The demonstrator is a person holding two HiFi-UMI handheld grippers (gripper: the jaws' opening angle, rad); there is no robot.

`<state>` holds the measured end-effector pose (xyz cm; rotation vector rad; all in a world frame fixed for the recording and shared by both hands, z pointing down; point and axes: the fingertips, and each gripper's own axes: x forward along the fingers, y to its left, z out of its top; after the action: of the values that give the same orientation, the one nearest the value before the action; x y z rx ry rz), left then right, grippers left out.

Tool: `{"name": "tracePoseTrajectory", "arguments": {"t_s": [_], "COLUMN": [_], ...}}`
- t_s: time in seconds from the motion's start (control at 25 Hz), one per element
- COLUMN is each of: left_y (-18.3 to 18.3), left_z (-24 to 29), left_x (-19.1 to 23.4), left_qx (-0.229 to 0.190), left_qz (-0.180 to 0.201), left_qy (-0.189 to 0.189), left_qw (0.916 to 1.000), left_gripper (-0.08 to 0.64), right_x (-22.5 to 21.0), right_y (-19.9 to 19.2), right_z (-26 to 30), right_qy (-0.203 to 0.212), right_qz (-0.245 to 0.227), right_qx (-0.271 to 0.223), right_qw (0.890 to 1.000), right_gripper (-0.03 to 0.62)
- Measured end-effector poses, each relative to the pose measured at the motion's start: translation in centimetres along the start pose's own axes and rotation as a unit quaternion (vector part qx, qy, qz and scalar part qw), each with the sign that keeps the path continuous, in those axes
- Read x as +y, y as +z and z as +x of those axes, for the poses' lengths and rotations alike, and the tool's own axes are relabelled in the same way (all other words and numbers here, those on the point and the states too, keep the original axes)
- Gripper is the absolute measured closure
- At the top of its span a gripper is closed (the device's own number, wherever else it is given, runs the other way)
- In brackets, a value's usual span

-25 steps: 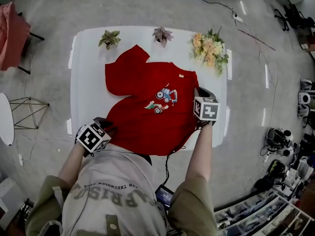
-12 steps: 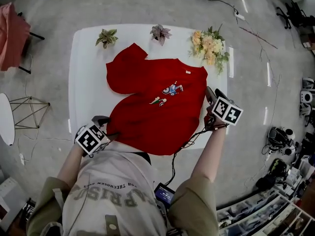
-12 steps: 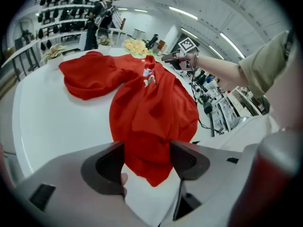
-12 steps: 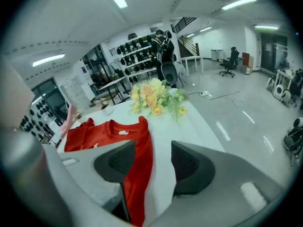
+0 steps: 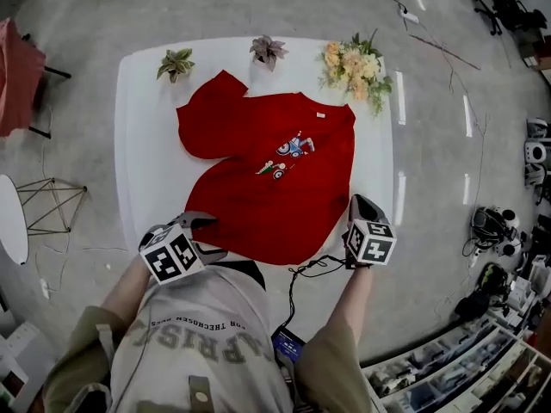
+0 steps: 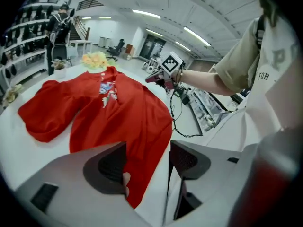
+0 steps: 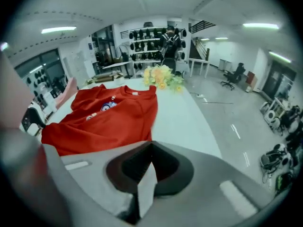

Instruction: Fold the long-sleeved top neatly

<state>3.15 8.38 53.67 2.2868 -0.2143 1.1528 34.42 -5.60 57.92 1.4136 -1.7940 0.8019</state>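
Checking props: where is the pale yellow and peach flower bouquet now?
Head view: the flower bouquet sits at the white table's far right corner, just beyond the red long-sleeved top.

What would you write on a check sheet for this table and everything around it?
Surface: white table, mostly under the top.
Job's things: red top spread out, print up, one sleeve bunched at the far left.
Clutter: two plants and flowers along the far edge.
Grippers: left tool open, jaws just opening, hem under the gap, not gripped; right tool shut, empty, beside the top.
Cables: black cable at the near edge by the right tool.
Surroundings: grey floor, pink cloth at left, shelves at lower right.
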Motion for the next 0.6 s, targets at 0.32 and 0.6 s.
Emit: {"name": "tracePoseTrajectory", "arguments": {"t_s": [0.32,0.6], "left_y": [-2.4,-2.2], "left_z": [4.6,4.9], "left_x": [-1.7,-1.9], "left_qx": [0.075,0.061], "left_qz": [-0.019,-0.051], "left_qy": [-0.057,-0.056], "left_qw": [0.9954,0.9953], "left_gripper": [0.262,0.262], "right_x": [3.1,3.9], "right_y": [7.5,11.5], "right_z": [2.7,9.3], "right_qy": [0.073,0.029], "right_qz": [-0.034,-0.131], "right_qx": [-0.085,-0.042], "right_qw": [0.993,0.99], "right_gripper": [0.296,0.521]}}
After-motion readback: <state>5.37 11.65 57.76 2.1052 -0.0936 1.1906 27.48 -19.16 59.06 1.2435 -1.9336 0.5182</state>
